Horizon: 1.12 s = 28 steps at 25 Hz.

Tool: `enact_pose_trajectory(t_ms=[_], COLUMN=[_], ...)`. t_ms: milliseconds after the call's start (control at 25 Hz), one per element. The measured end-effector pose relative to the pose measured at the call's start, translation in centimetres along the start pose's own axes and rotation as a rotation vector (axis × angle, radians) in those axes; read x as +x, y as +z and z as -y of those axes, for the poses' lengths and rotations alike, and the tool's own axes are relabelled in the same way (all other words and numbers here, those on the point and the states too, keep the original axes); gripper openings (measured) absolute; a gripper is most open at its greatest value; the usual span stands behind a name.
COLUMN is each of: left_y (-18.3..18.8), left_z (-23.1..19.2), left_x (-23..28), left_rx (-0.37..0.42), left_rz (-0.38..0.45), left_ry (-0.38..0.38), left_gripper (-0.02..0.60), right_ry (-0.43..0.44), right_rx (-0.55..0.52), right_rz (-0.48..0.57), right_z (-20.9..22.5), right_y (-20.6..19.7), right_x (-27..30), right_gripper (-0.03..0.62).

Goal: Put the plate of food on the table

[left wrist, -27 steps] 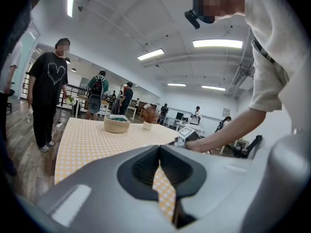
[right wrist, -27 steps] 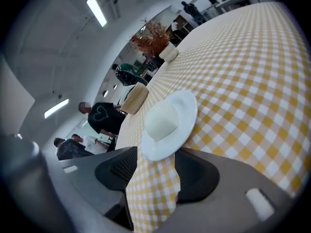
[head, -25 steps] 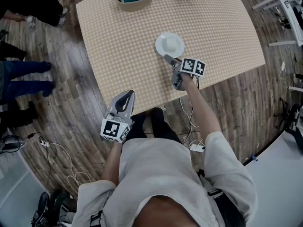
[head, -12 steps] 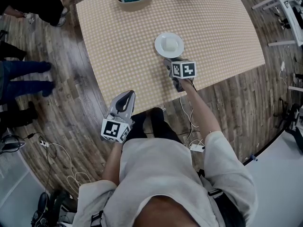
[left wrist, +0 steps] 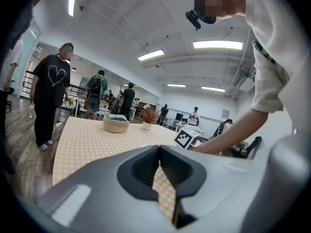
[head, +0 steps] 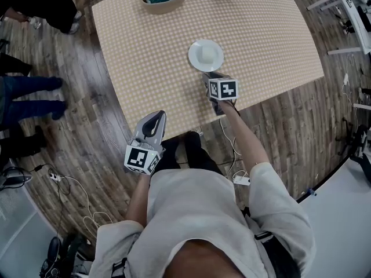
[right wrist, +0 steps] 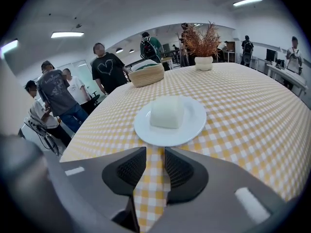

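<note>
Plate (head: 206, 55) with white block of food (head: 206, 53) flat on checked bench (head: 261, 33), near its middle. Right claw (head: 210, 75) just short of plate rim, not touching it, jaws half parted, just now closing inward, only checked cloth between them. Left claw (head: 154, 117) clenched and empty, low at bench's near edge.

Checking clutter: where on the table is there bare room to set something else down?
Wide bare cloth lies left of the plate, between it and the basket, and right of it, this side of the plant pot. Only the strip at the plate's near rim is tight: the right gripper sits there, its empty jaws have just been closing.
</note>
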<state>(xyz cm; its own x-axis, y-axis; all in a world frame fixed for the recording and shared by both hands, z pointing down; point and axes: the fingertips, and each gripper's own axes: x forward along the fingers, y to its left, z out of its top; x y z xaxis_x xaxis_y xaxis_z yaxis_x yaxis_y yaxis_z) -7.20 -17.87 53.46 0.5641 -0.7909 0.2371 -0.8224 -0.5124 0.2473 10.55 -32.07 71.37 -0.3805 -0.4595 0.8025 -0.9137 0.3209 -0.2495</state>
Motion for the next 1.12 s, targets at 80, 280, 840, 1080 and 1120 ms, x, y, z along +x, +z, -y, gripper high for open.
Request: enact_pose_trajectory(t_ms=[80,280,840,1080,1120], left_y=[-0.1,-0.2,-0.1,0.8,1.0], left_z=[0.1,0.6,4.7,8.5,9.1], left_x=[0.0,0.0,0.8,0.8,0.8], left_rx=[0.001,0.001,0.044,0.099,0.106], left_rz=[-0.002,-0.001,-0.008,0.009,0.015], left_ry=[-0.001,-0.011,-0.057,-0.064,-0.061], left_gripper=[0.01,0.009,0.011,0.009,0.01], right_ry=[-0.016,-0.102,0.008,-0.003,-0.003], right_rx=[0.004,-0.066,-0.204,-0.302,-0.311], right_rz=[0.0,0.026,0.28,0.45,0.462], right_z=[0.2,1.3,-1.4,-2.7,-2.8], right_y=[-0.4,-1.9,-2.6,-2.9,-3.3], right_x=[-0.3,-1.6,-9.6,-16.9,-17.8], right_gripper=[0.092,0.0,-0.002,-0.002,-0.002])
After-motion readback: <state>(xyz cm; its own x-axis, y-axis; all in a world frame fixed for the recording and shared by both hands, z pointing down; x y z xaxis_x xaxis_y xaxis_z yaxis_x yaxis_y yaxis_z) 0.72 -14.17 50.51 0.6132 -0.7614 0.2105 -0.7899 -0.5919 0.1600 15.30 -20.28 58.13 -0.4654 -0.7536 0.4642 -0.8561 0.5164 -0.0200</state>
